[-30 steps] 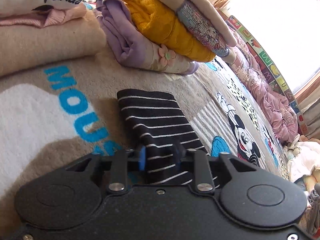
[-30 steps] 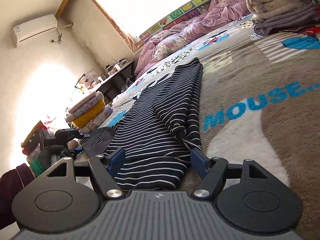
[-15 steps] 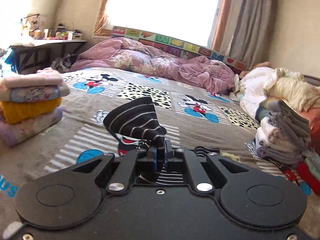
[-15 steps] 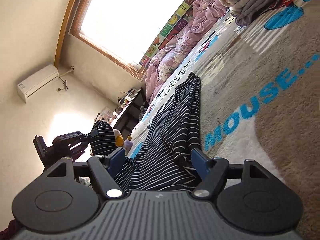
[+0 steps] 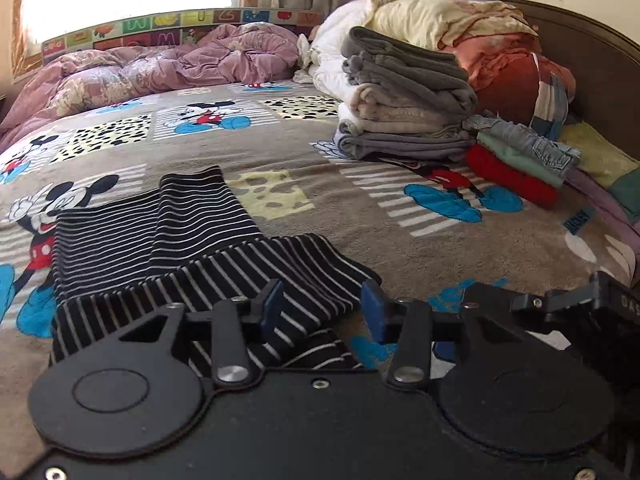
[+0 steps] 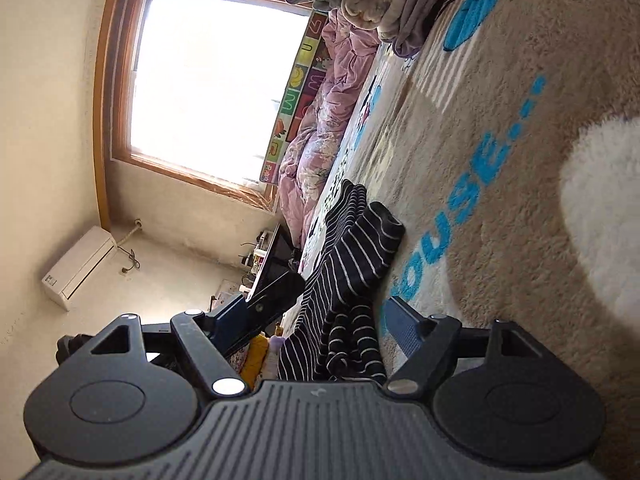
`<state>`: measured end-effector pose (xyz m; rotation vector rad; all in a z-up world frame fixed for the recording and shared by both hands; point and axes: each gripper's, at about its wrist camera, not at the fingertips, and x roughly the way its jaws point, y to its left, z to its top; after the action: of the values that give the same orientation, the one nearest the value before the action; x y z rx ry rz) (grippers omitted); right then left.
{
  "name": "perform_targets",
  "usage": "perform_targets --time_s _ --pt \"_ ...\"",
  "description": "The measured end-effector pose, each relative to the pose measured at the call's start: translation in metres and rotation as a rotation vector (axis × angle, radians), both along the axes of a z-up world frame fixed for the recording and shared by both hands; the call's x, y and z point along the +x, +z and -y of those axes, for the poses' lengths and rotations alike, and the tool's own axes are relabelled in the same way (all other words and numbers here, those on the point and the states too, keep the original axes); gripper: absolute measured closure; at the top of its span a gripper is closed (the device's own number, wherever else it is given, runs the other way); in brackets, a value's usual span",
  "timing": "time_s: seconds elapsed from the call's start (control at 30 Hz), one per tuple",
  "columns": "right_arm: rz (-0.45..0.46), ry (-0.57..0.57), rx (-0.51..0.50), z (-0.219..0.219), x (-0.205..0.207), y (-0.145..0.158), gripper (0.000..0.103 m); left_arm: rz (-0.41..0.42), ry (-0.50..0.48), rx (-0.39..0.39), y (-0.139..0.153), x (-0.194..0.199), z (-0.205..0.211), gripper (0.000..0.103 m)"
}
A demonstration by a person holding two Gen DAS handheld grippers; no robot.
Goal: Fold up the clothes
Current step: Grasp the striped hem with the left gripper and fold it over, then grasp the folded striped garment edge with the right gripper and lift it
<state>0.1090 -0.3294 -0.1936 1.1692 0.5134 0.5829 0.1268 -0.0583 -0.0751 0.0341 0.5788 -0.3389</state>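
A black garment with thin white stripes (image 5: 160,232) lies on the cartoon-mouse blanket (image 5: 360,208). One end of it is folded across the near part (image 5: 288,276). My left gripper (image 5: 323,308) hovers just over that folded end. Its jaws are opening, the cloth lies under and between the blue pads (image 5: 274,304), and neither pad presses on it. My right gripper (image 6: 316,322) is rolled on its side at the near end of the striped garment (image 6: 352,264). It stands wide open with cloth running between its fingers, untouched. The right gripper's body (image 5: 560,308) shows at the lower right of the left wrist view.
A stack of folded grey and beige clothes (image 5: 404,112) stands at the back right. Beside it lie loose red, green and denim pieces (image 5: 520,156). A crumpled pink quilt (image 5: 160,68) runs under the window, and a dark headboard (image 5: 600,64) closes the right side.
My left gripper swung right, carrying the striped end over the garment, laid it down and let go. My right gripper rolled and stayed at the near end, open.
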Motion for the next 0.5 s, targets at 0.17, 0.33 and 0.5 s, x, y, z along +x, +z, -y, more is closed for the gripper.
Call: perform_targets --time_s 0.17,0.33,0.5 --pt "-0.023 0.000 -0.068 -0.010 0.012 0.001 0.026 0.038 0.203 -0.075 0.008 -0.052 -0.074 0.052" --pt "-0.093 -0.021 -0.137 -0.026 0.033 0.008 0.024 -0.053 0.337 -0.134 -0.010 -0.073 -0.123 0.044" --pt "-0.140 -0.018 -0.266 -0.053 0.066 0.024 0.012 -0.102 0.365 -0.144 -0.033 -0.079 -0.129 0.041"
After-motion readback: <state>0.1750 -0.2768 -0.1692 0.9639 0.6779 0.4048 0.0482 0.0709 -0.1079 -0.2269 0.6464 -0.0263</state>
